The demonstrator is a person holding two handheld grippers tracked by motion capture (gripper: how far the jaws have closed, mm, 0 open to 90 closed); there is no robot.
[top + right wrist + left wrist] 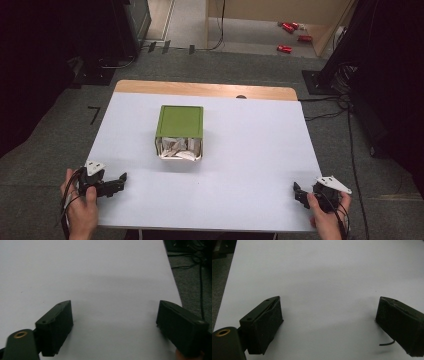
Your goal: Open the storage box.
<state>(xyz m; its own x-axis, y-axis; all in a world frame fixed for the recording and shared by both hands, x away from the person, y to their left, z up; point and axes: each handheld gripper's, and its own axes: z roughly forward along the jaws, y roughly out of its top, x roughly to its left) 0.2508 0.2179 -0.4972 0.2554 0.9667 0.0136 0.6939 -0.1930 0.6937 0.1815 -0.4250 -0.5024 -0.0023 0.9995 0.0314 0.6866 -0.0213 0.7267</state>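
Observation:
A green box [179,121] lies near the middle of the white table [250,150], its open side facing me. Crumpled pale wrapping [179,148] shows inside the opening. My left gripper [119,182] rests near the front left corner of the table, held in a hand, jaws pointing right and wide apart. In the left gripper view the gripper [329,305] has only bare white table between its pads. My right gripper [299,193] sits near the front right corner, also in a hand. The right gripper view has that gripper [115,306] open over bare table.
A wooden strip [200,89] runs along the table's far edge. Grey carpet surrounds the table, with black cables [325,116] on the floor at right and red items [290,27] on the floor far back. Dark equipment stands at both sides.

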